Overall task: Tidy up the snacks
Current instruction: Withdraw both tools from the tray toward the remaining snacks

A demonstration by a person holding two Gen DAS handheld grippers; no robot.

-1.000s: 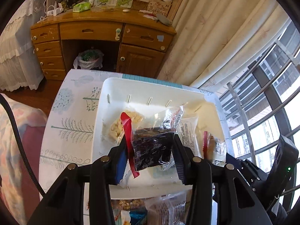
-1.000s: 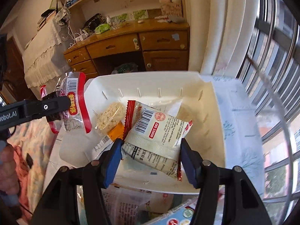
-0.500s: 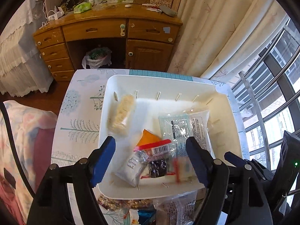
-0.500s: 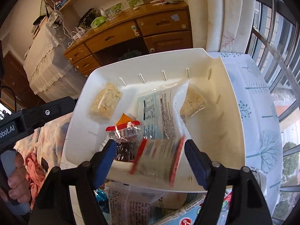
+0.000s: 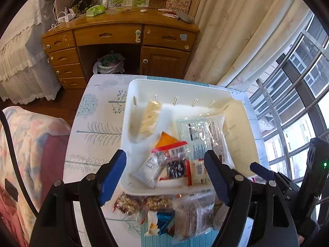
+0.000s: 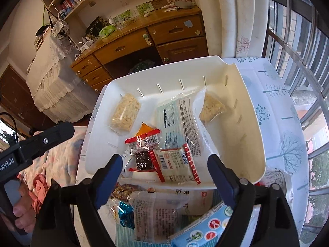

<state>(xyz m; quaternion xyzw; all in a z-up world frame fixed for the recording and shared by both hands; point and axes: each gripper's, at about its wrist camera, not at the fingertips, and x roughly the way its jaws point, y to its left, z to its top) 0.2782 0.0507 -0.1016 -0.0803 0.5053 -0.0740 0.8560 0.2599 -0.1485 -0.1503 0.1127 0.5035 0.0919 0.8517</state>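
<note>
The left gripper (image 5: 165,165) hangs spread with nothing between its blue pads; its jaws have just been opening, and the dark-filled packet (image 5: 174,167) it let go lies in the white bin (image 5: 181,86) just past the tips, at twelve o'clock. The right gripper (image 6: 164,170) is likewise spread and empty, its jaws just opened further, with the red-edged Lipo packet (image 6: 176,165) dropped flat between and beyond its pads.

These snacks look light, soft and crinkly. Film wrappers will probably slide and buckle, and the puffed rice cakes (image 6: 125,113) could crush. I would pinch a sealed end seam or the flat short edges, not the filled middle.

The right wrist view shows a second rice cake (image 6: 211,107) against the bin's wall at two o'clock, which the left view does not, plus a hand (image 6: 22,214) at eight o'clock. The left view shows more unsorted packets (image 5: 191,214) on the table (image 5: 96,127) at six o'clock.
</note>
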